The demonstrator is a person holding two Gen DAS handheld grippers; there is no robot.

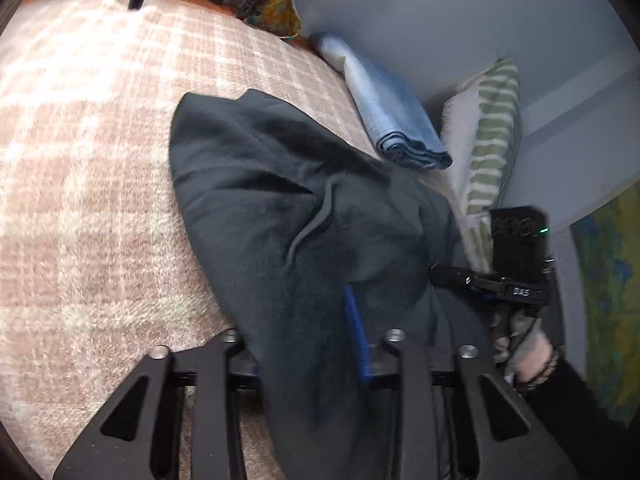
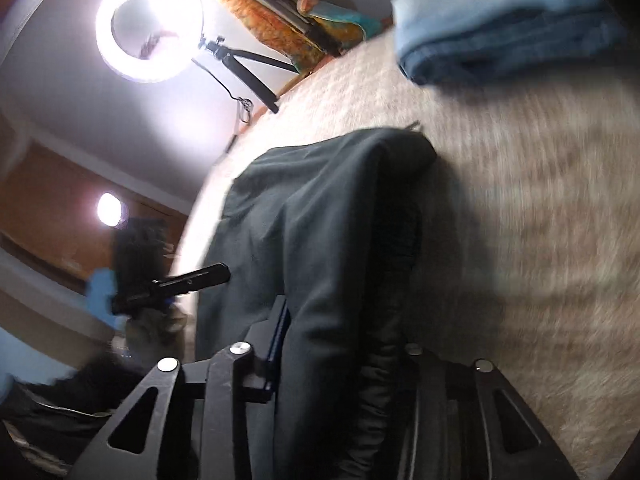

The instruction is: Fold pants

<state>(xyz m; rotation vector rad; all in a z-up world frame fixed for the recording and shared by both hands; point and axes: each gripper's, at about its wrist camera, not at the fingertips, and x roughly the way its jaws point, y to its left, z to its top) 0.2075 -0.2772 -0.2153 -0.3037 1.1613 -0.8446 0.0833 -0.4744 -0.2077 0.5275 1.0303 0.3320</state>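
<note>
Dark pants (image 1: 272, 208) lie bunched on a pink-and-white checked blanket (image 1: 88, 152). My left gripper (image 1: 320, 344) is shut on one edge of the pants; the cloth drapes over its jaws and hides the fingertips, with a blue finger pad (image 1: 356, 336) showing. The right gripper (image 1: 480, 284) appears at the right in this view, also gripping the cloth. In the right wrist view, my right gripper (image 2: 340, 344) is shut on the pants (image 2: 320, 216), lifted off the blanket (image 2: 520, 200). The left gripper (image 2: 180, 280) shows at the left there.
A folded light-blue garment (image 1: 392, 112) lies on the blanket beyond the pants and also shows in the right wrist view (image 2: 500, 20). A green-striped pillow (image 1: 492, 136) leans on the blue wall. A ring light (image 2: 148, 28) on a tripod stands at the bed's far edge.
</note>
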